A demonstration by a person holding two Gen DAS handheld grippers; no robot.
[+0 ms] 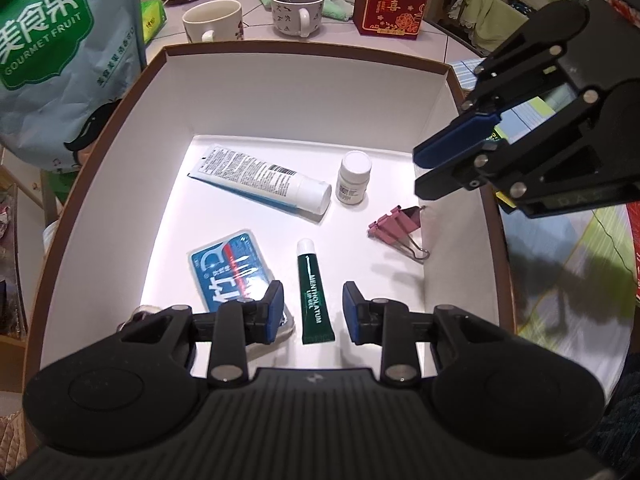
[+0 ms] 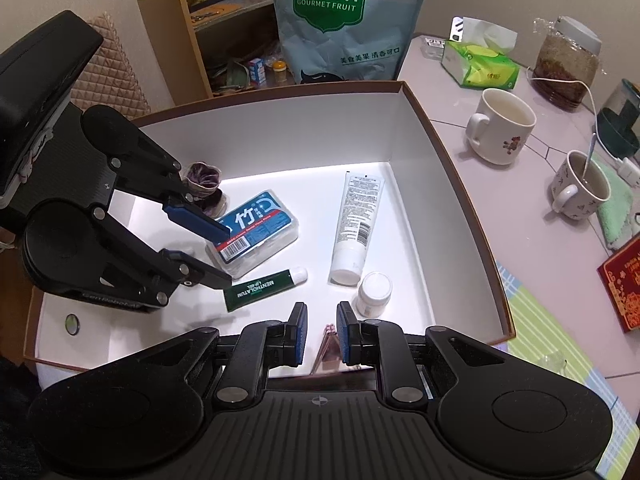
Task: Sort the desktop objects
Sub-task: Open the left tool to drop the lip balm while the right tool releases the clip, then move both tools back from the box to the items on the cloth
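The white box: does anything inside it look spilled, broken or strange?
Nothing stands out. In the white box the large tube, lip gel tube and pink binder clip lie flat; the small bottle stands upright and capped. No spill shows.

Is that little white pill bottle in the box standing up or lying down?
Standing up. The small white bottle rests on its base with its cap on top, beside the big tube lying flat.
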